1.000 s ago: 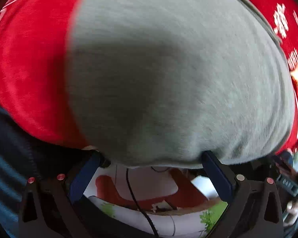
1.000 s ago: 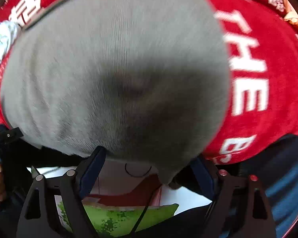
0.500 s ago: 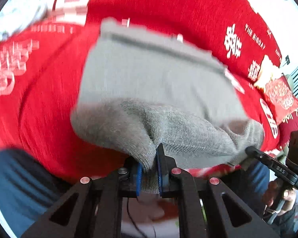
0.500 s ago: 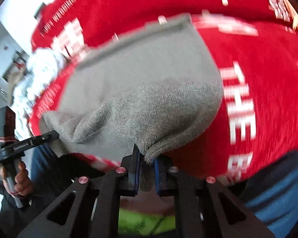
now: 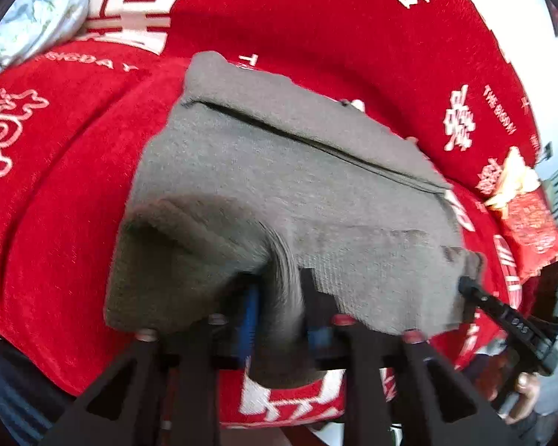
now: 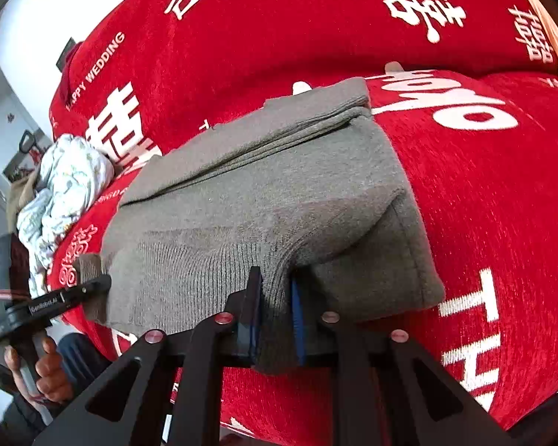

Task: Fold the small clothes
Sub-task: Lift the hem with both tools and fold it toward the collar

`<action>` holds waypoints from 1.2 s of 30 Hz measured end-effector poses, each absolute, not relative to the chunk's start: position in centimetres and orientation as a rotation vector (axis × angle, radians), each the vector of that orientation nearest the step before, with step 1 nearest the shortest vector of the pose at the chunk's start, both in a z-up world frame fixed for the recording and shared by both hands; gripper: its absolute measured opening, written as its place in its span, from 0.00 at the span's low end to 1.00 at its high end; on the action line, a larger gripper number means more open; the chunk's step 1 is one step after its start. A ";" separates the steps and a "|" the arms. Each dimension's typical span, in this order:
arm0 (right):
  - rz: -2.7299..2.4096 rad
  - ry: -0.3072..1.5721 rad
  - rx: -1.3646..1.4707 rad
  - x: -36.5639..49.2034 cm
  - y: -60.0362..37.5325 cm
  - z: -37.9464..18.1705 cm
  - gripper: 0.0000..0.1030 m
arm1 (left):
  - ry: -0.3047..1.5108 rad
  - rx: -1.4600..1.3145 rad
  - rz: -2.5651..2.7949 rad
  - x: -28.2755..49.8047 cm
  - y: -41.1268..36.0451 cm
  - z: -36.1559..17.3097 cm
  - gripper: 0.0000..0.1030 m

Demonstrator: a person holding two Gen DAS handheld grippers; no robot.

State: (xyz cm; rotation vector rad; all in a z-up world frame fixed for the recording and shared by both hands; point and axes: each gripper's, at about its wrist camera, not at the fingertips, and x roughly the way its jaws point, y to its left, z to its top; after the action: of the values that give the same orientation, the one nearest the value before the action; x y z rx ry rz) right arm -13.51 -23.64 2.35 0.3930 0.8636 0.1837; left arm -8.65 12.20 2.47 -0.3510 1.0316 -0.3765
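On the red cover (image 5: 55, 223) w/ white lettering lies the grey knit garment (image 5: 279, 171), partly folded: its far portion lies flat in layers, its near edge is lifted and bunched up toward you. Your left claw (image 5: 279, 304) is clamped on the near-left part of that edge; a fold of knit runs down between the blue pads, though motion blur there makes the exact pinch hard to read. Your right claw (image 6: 273, 297) is clamped on the near-right part of the same edge, knit wedged tight between both pads and hanging out below them. Btwn the two grips the fabric sags into a loose roll, w/ a doubled corner bulging just right of the right claw. Left wrist view catches your right claw at the garment's right end; right wrist view catches your left claw at its left end, your hand (image 6: 44, 368) around its handle. A pale printed cloth (image 6: 67, 186) lies crumpled on the cover, well left of the garment.
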 end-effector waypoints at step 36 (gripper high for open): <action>0.219 0.642 0.374 -11.5 -24.2 9.8 0.09 | 0.787 -0.262 -0.324 -6.4 10.3 10.0 0.10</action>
State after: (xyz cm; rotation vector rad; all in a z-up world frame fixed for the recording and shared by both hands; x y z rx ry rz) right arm -11.49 -24.16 9.80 0.3736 0.6422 0.2190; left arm -6.41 10.31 9.95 -0.2624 0.7872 -0.3236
